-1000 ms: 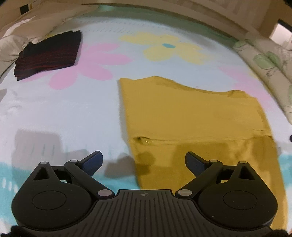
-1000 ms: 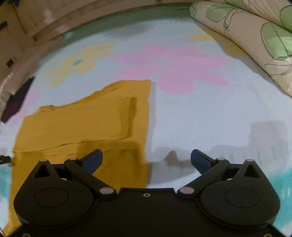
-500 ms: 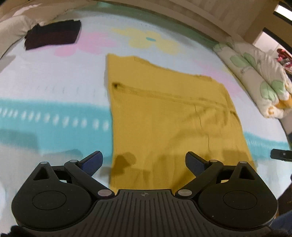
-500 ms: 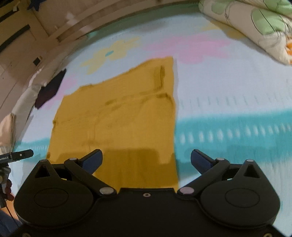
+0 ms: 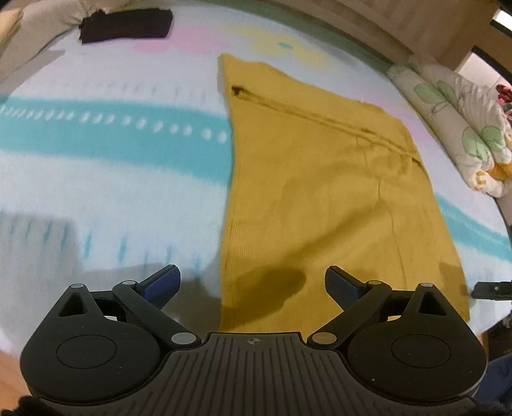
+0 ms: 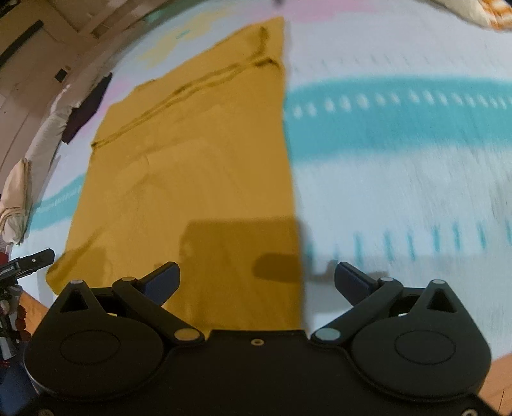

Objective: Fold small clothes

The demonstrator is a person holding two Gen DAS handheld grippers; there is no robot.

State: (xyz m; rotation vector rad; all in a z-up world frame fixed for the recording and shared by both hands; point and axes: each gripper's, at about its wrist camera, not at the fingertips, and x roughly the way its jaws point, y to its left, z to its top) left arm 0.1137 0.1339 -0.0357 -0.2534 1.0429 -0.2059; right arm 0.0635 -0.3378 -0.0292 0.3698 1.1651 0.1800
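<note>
A mustard-yellow garment (image 5: 320, 192) lies flat on the bed as a long rectangle, its sides folded in, with a seam line across its far part. It also shows in the right wrist view (image 6: 198, 166). My left gripper (image 5: 252, 284) is open and empty, above the garment's near left corner. My right gripper (image 6: 257, 281) is open and empty, above the near right corner. The tip of the other gripper shows at the frame edge in the left wrist view (image 5: 492, 289) and in the right wrist view (image 6: 32, 259).
The bed sheet (image 5: 96, 160) is white with a teal stripe and pastel flowers. A dark folded garment (image 5: 124, 24) lies at the far left. A rolled floral quilt (image 5: 464, 128) lies along the right side. The bed's near edge and wooden floor (image 6: 499, 384) show below.
Both grippers have pulled back toward the near edge of the bed and risen, so the whole garment is now in view. Both stay open and empty.
</note>
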